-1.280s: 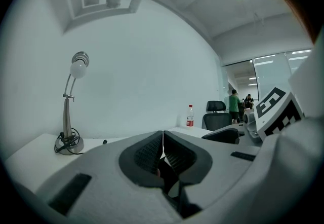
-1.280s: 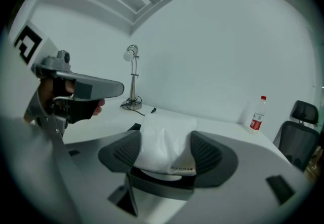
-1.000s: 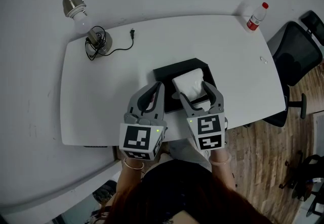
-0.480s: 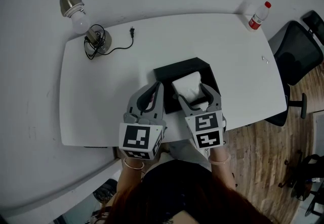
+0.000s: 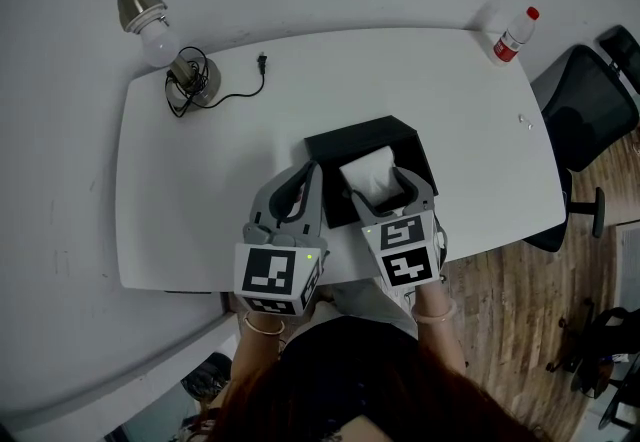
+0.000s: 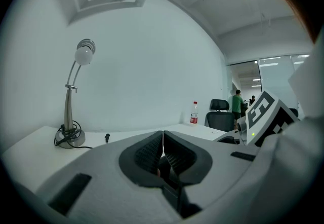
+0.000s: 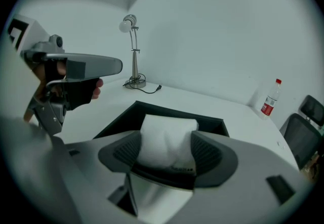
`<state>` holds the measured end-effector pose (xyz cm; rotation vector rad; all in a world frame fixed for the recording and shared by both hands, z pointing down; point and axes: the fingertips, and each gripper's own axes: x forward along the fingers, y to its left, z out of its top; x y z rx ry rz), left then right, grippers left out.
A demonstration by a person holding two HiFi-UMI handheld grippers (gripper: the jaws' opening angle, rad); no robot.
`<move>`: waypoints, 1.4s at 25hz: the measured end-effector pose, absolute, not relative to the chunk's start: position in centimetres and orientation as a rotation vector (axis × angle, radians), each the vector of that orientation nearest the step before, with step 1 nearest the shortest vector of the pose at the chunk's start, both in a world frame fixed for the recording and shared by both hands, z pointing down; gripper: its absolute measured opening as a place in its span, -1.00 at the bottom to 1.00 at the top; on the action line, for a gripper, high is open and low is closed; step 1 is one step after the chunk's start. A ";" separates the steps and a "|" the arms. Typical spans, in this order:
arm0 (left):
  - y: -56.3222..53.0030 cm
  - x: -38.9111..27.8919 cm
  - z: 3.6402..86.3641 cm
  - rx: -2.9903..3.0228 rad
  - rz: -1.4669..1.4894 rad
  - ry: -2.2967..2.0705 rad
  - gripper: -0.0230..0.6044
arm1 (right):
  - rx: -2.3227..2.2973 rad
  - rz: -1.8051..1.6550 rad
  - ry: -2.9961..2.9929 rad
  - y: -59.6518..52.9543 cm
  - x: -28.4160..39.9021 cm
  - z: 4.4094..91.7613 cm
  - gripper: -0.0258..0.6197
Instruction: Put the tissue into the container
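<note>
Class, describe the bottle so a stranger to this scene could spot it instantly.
On the white rounded table, find the far right corner, by the black office chair. A small clear plastic bottle stands there alone, the only thing with a red cap and label.

Head view overhead, gripper views low, sharing lamp (image 5: 160, 45)

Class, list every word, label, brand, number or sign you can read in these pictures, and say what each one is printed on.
No text here can be read.
Bottle, red label: too small to read.
Tissue pack, small dark print near its lower edge: too blurred to read.
Marker cubes: black-and-white square patterns only, no letters or digits.
</note>
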<state>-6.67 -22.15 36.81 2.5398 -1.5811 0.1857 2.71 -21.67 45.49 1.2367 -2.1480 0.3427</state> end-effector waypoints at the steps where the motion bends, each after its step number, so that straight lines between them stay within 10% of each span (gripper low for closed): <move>1: -22.2 -6.7 36.9 2.537 0.186 -1.582 -0.84 | 1.223 0.337 -2.136 -21.7 2.7 45.6 0.10; 35: -20.9 -9.0 36.0 2.518 0.155 -1.631 -0.84 | 1.124 0.363 -2.024 -22.1 2.6 46.3 0.10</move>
